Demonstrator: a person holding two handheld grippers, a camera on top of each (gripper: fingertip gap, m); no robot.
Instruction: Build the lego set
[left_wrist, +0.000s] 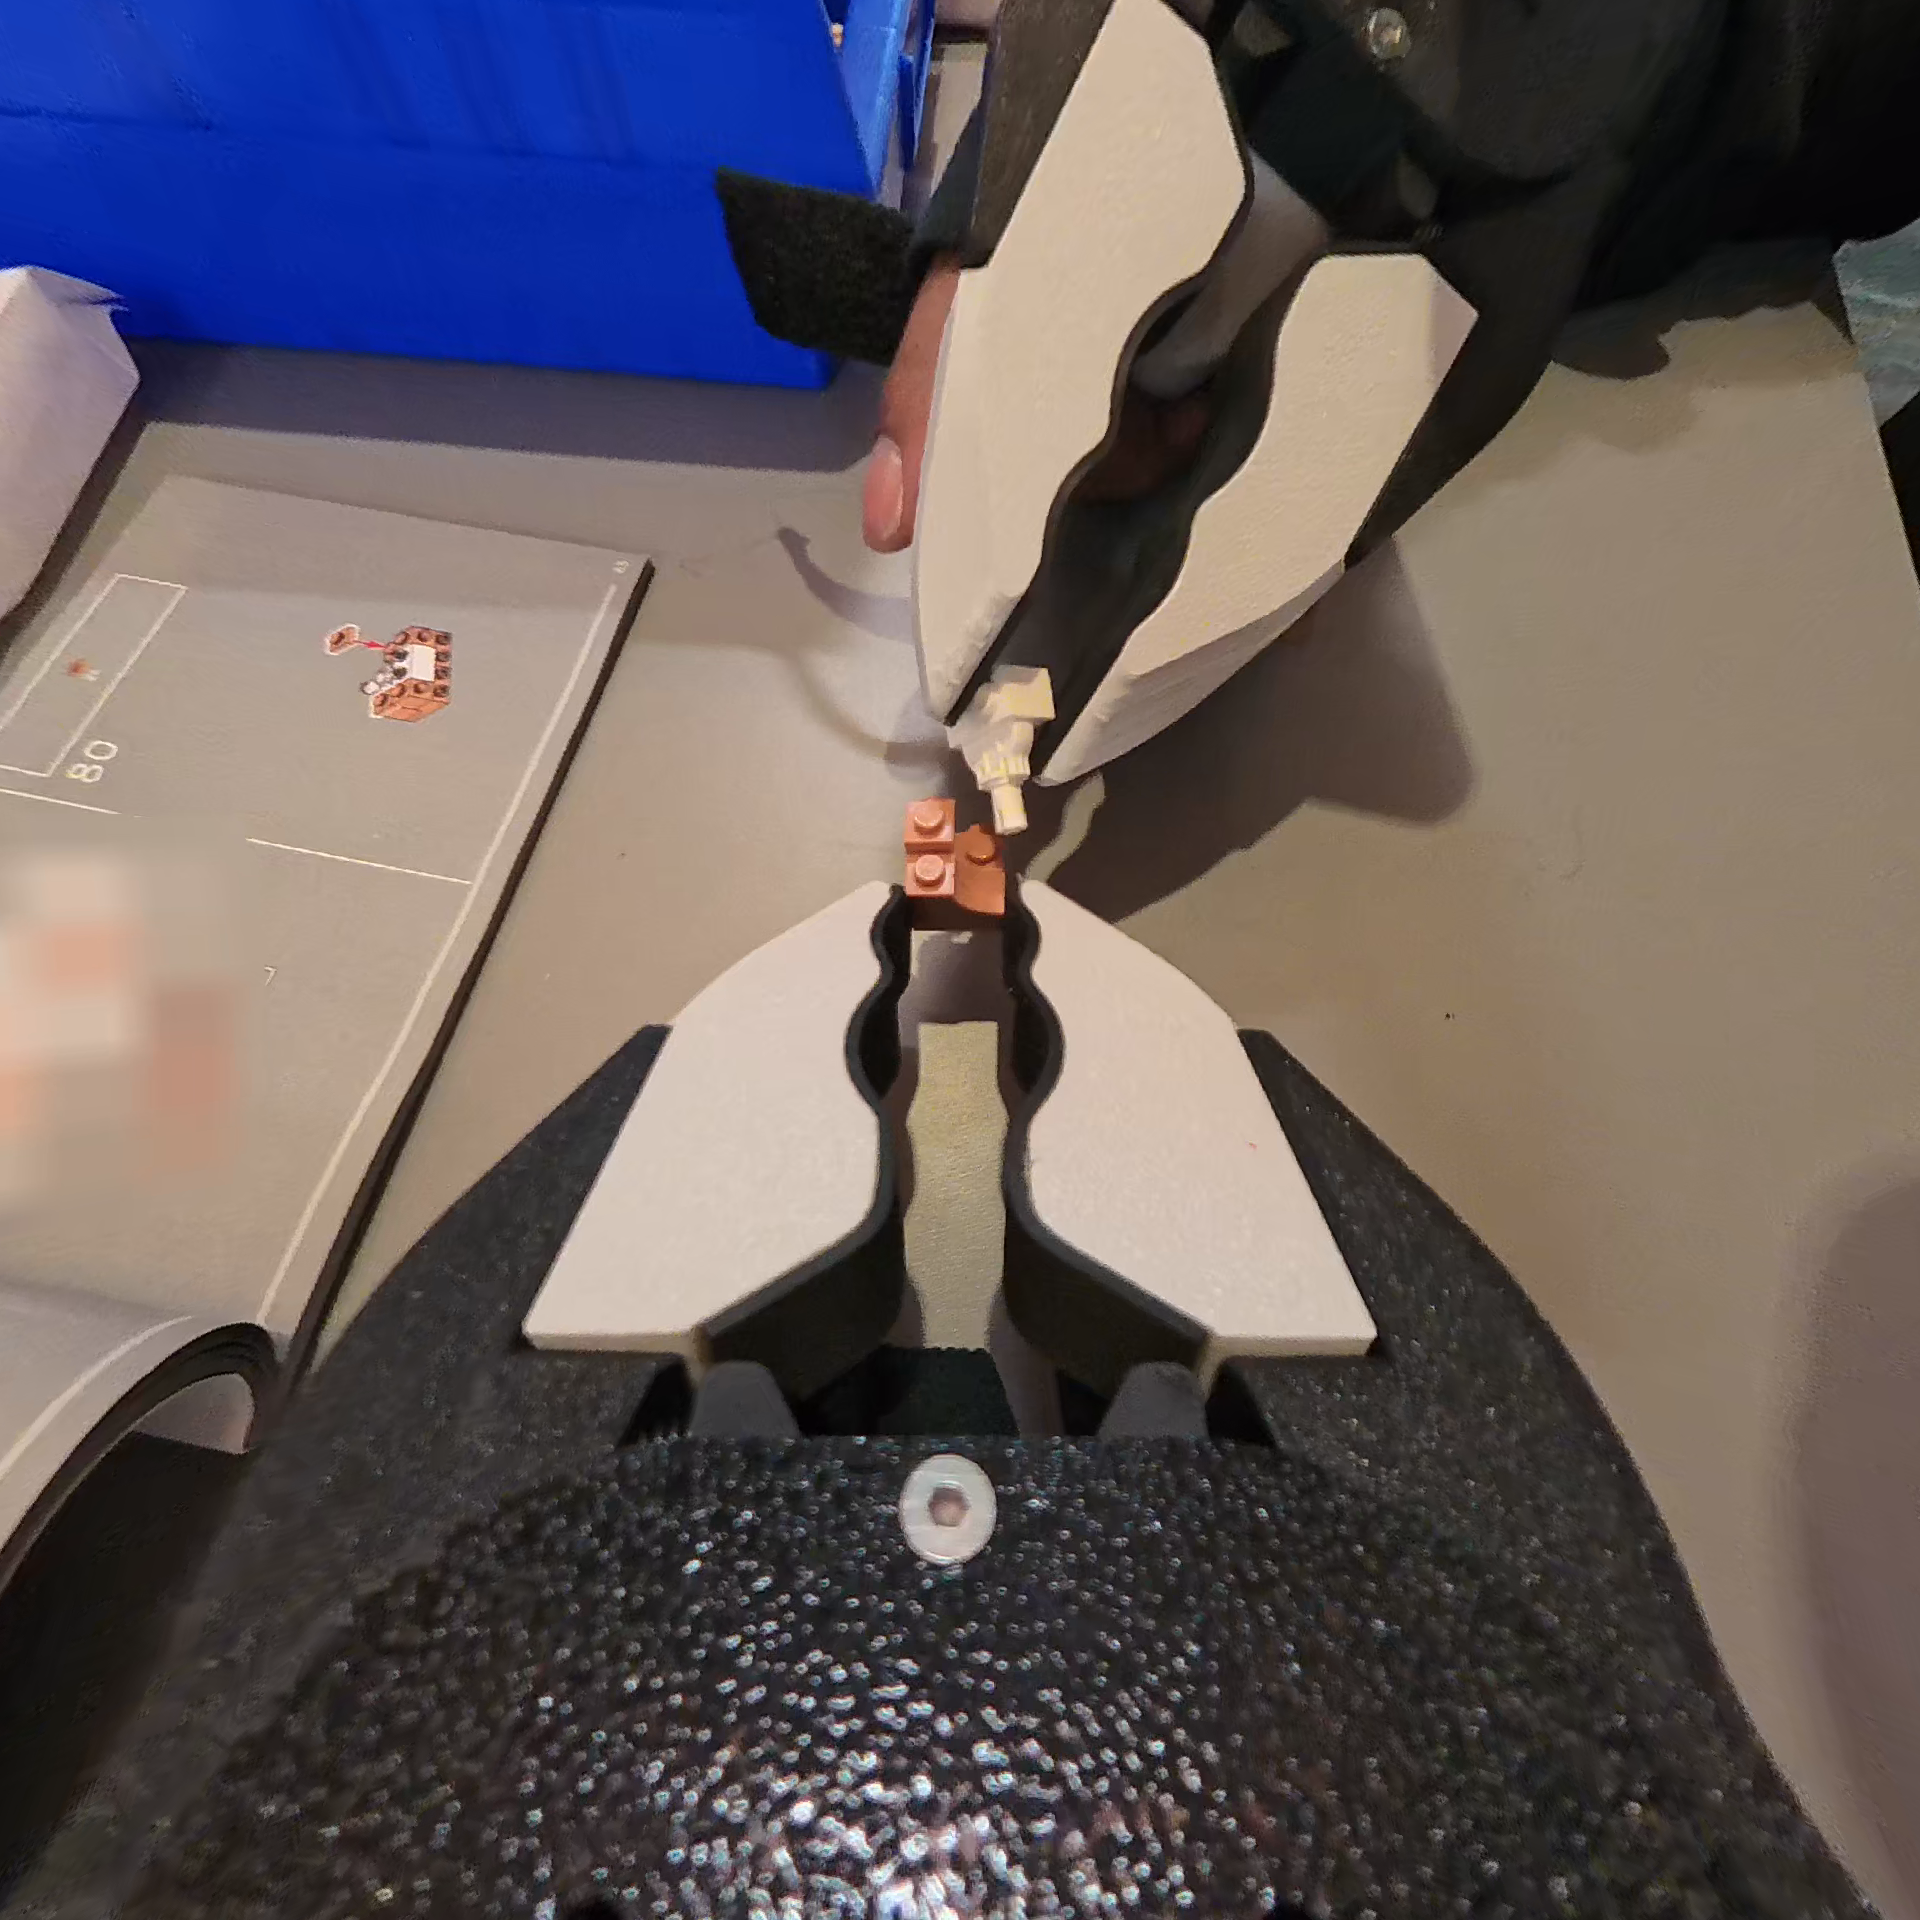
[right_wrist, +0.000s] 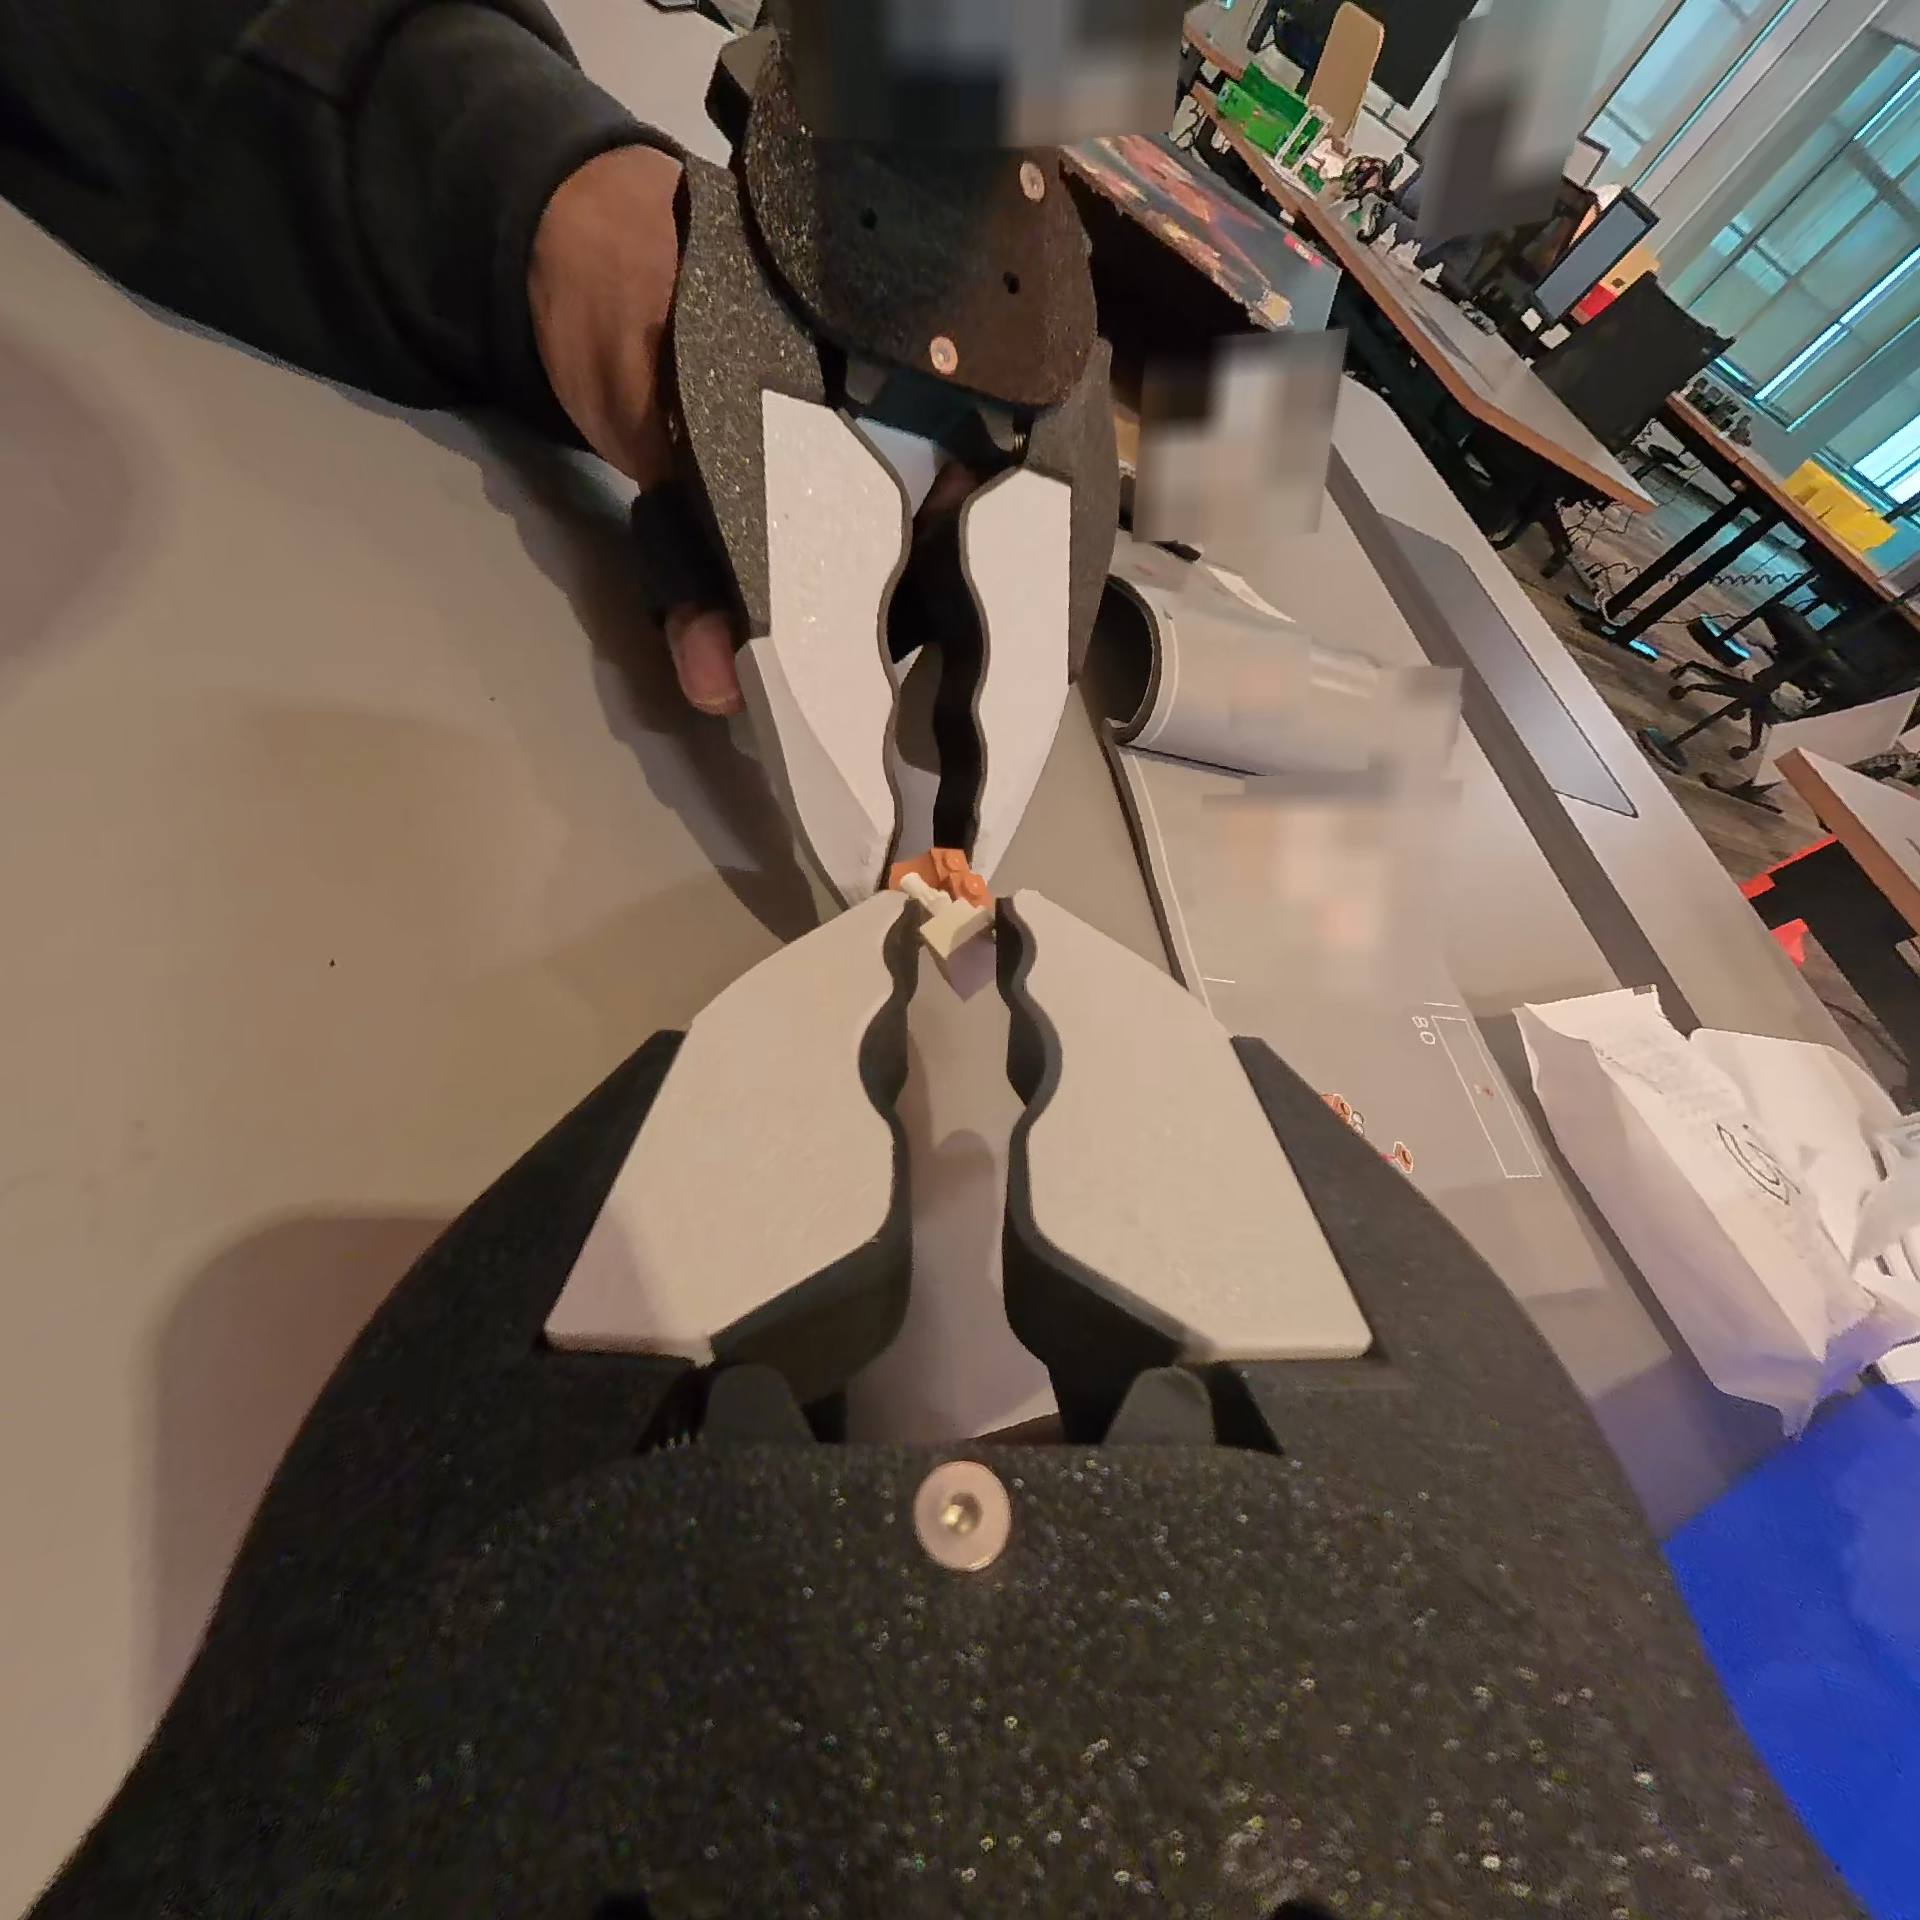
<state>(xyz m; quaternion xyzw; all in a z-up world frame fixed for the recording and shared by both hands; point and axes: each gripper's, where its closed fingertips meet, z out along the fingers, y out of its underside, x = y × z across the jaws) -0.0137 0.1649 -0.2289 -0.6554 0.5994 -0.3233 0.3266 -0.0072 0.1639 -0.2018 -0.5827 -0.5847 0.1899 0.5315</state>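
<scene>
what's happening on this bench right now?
A person works two tools above a grey table. The left hand-held gripper clamps a small orange-brown brick assembly. The right hand-held gripper grips a small white piece with a peg, its peg tip right at the assembly. An open instruction booklet lies alongside.

Between the left gripper's matt grey, finely grained fingers sits a smooth, glossy brown plastic brick piece, clamped by black rubbery liners. Just ahead, the right gripper pinches a smooth cream plastic pin piece. Both gripper bodies are rough, sparkling black plastic with a bright metal screw. Beneath the fingers lies a matt grey tabletop; left of them a matt paper booklet; beyond, a glossy blue plastic bin.
</scene>
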